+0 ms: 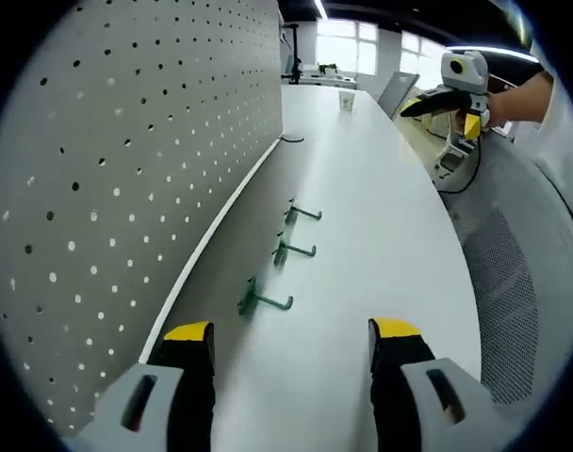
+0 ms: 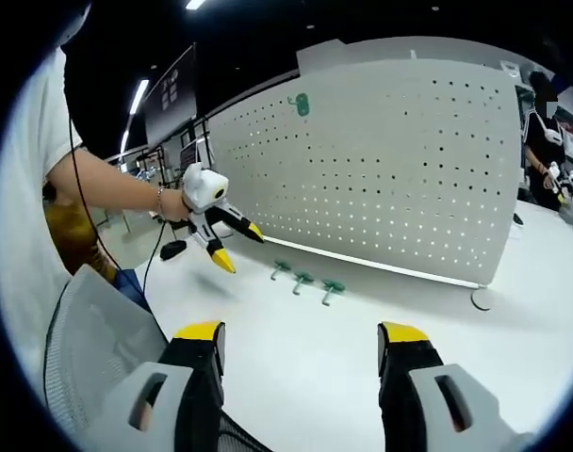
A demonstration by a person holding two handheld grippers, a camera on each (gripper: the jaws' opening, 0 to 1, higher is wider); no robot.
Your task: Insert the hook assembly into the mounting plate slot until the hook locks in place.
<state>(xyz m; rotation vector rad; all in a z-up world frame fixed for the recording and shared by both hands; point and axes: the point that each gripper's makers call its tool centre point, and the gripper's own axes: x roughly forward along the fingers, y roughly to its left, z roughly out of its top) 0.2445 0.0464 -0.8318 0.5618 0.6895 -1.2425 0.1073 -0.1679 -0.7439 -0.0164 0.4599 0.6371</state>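
Three green hooks lie in a row on the white table: the nearest hook [image 1: 264, 299], the middle hook [image 1: 292, 250] and the far hook [image 1: 302, 213]. They also show as a row of hooks [image 2: 303, 279] in the right gripper view. A grey pegboard [image 1: 117, 141] [image 2: 390, 160] stands upright along the table's edge, with a green piece [image 2: 300, 104] mounted high on it. My left gripper [image 1: 291, 334] is open just short of the nearest hook and shows again as the left gripper [image 2: 237, 245] in a person's hand. My right gripper [image 2: 301, 339] is open and empty, seen far off as the right gripper [image 1: 445, 111].
A dark ring-shaped thing [image 1: 291, 138] [image 2: 482, 299] lies on the table by the pegboard's foot. A paper cup [image 1: 346, 100] stands at the far end. A grey mesh chair back [image 1: 513, 282] [image 2: 89, 348] stands beside the table. Another person [image 2: 543, 141] stands beyond the pegboard.
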